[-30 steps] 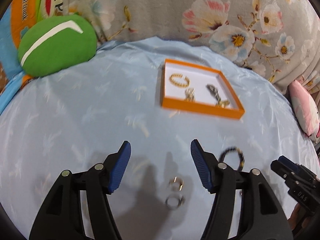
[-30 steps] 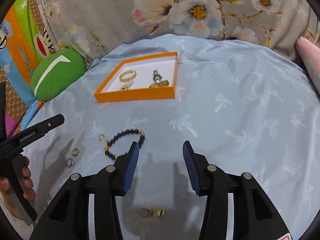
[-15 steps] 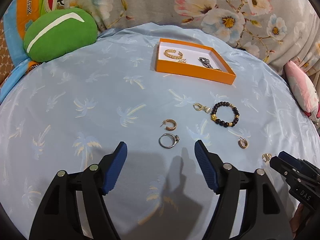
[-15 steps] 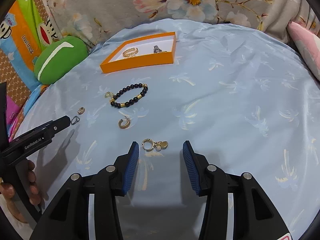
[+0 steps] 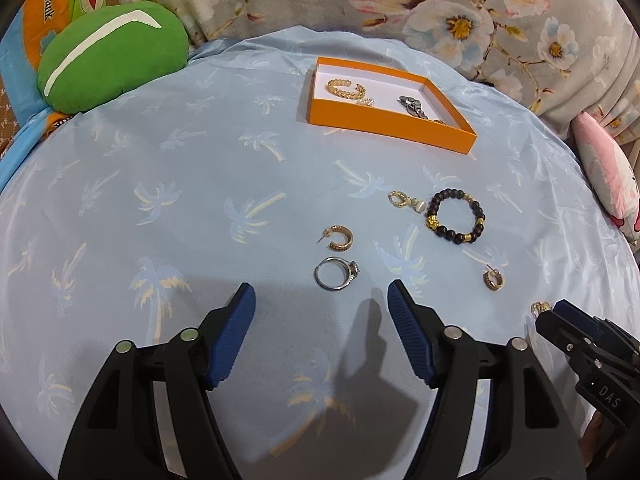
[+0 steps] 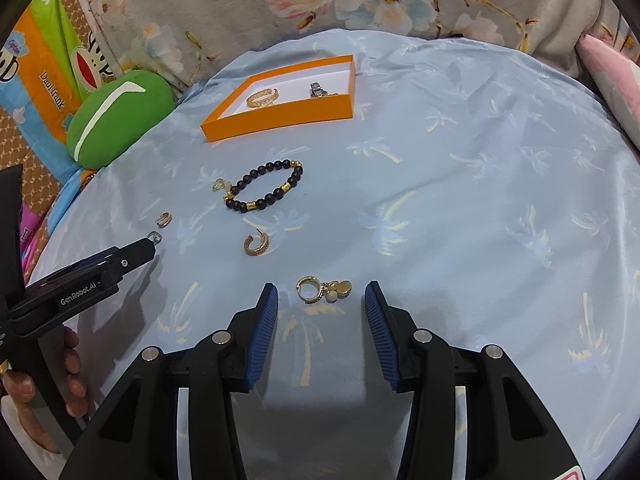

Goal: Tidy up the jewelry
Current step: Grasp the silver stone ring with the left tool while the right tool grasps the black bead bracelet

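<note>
An orange tray at the far side of the blue cloth holds a gold bangle and a dark metal piece. Loose on the cloth lie a silver ring, a gold hoop earring, a charm earring, a black bead bracelet and another gold hoop. My left gripper is open, just short of the silver ring. My right gripper is open around a gold charm earring.
A green cushion lies at the far left edge. A pink cushion lies at the right. Floral fabric backs the cloth-covered surface. The other gripper shows at each view's side, as in the right wrist view.
Both grippers have pulled back and up from the cloth, so more jewelry shows. The right gripper now has the charm earring between its open fingers. Nothing has been picked up.
</note>
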`<state>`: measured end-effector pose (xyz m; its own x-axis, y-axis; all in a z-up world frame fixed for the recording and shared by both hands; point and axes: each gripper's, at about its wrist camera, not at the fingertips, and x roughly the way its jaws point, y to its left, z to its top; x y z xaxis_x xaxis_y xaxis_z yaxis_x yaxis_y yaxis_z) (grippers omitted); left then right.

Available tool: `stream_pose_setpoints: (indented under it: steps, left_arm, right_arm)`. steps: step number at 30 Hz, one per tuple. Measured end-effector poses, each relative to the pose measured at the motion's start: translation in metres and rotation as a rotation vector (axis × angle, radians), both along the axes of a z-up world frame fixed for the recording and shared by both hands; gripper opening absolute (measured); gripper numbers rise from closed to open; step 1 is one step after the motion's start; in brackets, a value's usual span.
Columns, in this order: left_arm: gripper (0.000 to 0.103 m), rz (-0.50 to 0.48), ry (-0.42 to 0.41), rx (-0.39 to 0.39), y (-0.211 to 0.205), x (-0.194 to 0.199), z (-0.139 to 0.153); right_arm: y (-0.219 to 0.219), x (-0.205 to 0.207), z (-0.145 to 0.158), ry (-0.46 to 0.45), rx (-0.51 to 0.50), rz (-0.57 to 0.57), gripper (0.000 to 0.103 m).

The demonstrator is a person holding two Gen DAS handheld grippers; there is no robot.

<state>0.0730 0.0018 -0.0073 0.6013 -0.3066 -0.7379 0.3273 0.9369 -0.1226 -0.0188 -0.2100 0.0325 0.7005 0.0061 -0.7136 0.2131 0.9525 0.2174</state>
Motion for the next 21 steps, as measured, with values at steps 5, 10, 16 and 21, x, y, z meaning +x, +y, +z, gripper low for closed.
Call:
stream_pose_setpoints:
  steps: [5,10,16,21]
  left_arm:
    - [0.057,0.005,0.000,-0.002,-0.005,0.009,0.000]
    - [0.037,-0.019,-0.002,0.010,-0.011,0.010,0.000]
    - [0.024,-0.031,0.008,-0.020,-0.010,0.010,0.001]
    - [0.023,-0.043,0.003,-0.036,-0.010,0.008,0.003]
  right_arm:
    - [0.000,0.000,0.000,-0.002,0.001,-0.001,0.045]
    - [-0.002,-0.001,0.002,-0.016,0.007,-0.007,0.045]
    - [-0.004,0.004,0.007,-0.036,0.017,-0.011,0.045]
    - [-0.004,0.025,0.017,-0.055,0.043,0.012,0.045]
